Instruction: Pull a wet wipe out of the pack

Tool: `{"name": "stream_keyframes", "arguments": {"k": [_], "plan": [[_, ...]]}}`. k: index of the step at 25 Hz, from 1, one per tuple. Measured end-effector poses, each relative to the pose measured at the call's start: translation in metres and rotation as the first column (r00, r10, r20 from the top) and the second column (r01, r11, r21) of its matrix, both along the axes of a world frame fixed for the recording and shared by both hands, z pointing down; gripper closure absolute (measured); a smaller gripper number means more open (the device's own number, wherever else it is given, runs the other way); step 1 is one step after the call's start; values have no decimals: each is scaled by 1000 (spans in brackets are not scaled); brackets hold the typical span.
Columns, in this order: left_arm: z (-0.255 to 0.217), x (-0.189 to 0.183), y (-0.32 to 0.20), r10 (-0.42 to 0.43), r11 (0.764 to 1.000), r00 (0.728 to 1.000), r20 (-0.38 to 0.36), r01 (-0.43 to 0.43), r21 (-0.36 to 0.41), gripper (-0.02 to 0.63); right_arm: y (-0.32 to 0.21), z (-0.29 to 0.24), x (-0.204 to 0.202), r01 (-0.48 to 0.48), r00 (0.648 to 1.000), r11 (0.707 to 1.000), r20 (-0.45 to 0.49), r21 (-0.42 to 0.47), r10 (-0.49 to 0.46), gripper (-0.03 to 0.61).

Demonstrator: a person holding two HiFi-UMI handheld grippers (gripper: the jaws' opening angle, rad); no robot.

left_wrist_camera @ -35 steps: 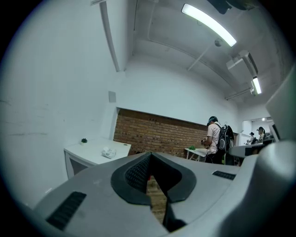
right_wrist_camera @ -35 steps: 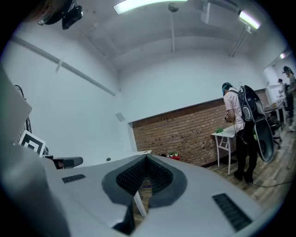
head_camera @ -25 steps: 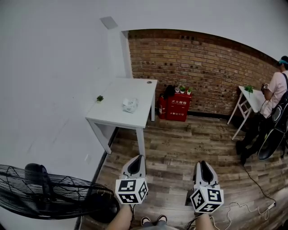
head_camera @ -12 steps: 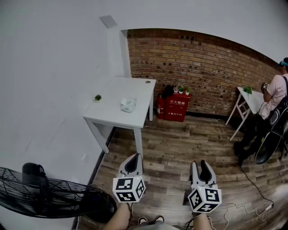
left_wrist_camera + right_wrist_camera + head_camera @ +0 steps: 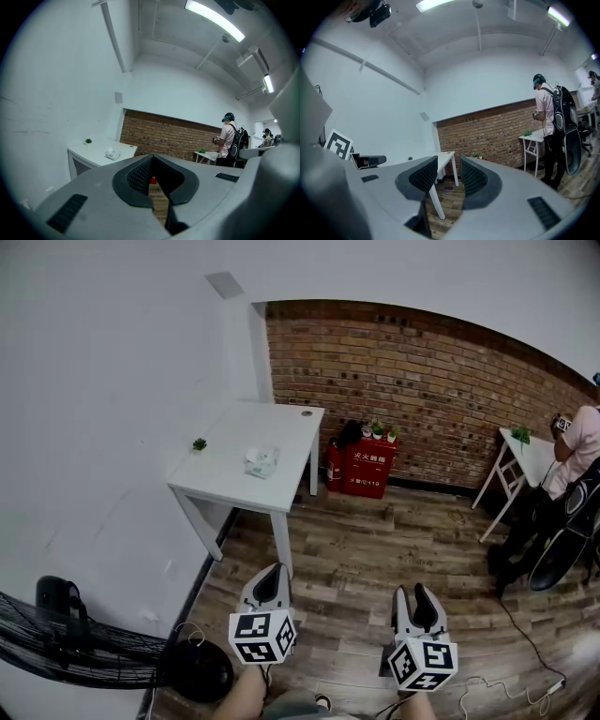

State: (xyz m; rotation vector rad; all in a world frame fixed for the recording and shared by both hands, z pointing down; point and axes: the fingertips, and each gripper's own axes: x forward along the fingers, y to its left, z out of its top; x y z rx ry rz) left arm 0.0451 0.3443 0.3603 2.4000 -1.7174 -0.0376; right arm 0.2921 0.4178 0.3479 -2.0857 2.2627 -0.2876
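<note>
While the wet wipe pack (image 5: 261,461) sits untouched on the white table (image 5: 281,430), upper centre-left, nothing's begun: left gripper (image 5: 272,571) jaws together, right gripper (image 5: 419,590) parted, both empty.

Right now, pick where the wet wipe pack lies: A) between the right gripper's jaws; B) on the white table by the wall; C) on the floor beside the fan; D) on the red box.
B: the head view shows the wet wipe pack lying on the white table.
</note>
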Motion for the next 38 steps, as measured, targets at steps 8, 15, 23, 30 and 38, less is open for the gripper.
{"name": "stream_keyframes", "arguments": {"k": [8,15,23,30,38], "plan": [[15,11,-27,-25,999,1000,6,25,-33,611,-31,16,18,11,1000,999,14,-32,-11,431],[26,22,-83,-39,998,999,-12,39,-46,611,-91,26,28,26,1000,998,10,-50,-26,430],[29,10,-180,-113,992,992,-47,110,-61,611,-197,21,29,70,997,996,-13,-61,-71,430],[38,-21,-254,-207,976,976,-72,202,-78,611,-299,13,4,158,986,985,-49,-66,-161,430],[35,-58,-310,-286,956,957,-47,282,-83,611,-391,8,-32,244,968,968,-37,-52,-246,428]]}}
